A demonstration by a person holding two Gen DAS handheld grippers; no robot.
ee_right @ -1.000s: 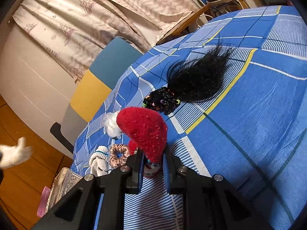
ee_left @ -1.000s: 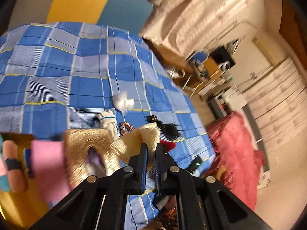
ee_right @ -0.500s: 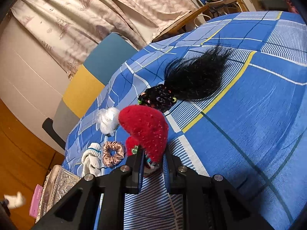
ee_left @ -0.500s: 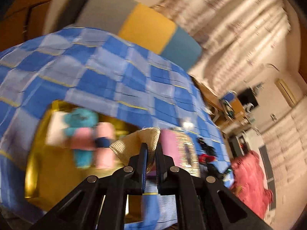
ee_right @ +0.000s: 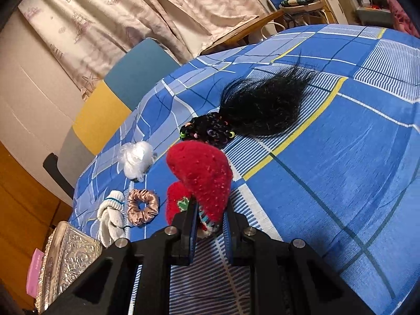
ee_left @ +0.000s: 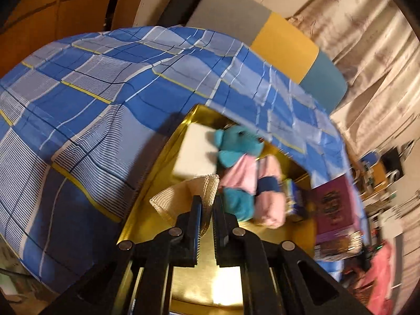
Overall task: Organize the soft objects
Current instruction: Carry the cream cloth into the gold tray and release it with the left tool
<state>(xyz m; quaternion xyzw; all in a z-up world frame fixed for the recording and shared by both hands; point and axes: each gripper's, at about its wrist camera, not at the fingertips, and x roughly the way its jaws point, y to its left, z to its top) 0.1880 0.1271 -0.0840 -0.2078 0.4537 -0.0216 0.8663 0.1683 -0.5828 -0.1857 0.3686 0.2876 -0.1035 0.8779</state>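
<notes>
- the left gripper [ee_left: 207,211] has swung away from the loose items on the blue checked bedspread [ee_left: 86,120] and now points down into the gold tray [ee_left: 157,157]; a second ago it looked across the bed at the scattered pieces.
- its jaws are pressed together on a beige woven cloth [ee_left: 183,197], same pinch as before; the cloth hangs just above the tray's near part.
- inside the tray lie a white block [ee_left: 195,155], a teal plush toy [ee_left: 237,152] with a pink garment, and a pink roll with a dark band [ee_left: 267,189], packed side by side; the left view is smeared by motion.
- a purple box [ee_left: 336,210] sits at the tray's right edge, blurred.
- the right gripper [ee_right: 210,219] has barely shifted; it stays pinched on a red knitted strawberry piece [ee_right: 202,173] held just above the bedspread [ee_right: 341,157].
- beyond the strawberry a black hairpiece with coloured bands [ee_right: 257,110] lies on the bed.
- to its left rest a white fluffy scrunchie [ee_right: 137,158], a bronze satin scrunchie [ee_right: 143,206] and a white rolled sock [ee_right: 111,218], the last two touching.
- an embossed silver box [ee_right: 69,260] stands at the bed's lower left corner, with a pink card [ee_right: 35,273] beside it.
- a grey, yellow and teal chair back [ee_right: 110,105] rises behind the bed before the curtain [ee_right: 105,13].
</notes>
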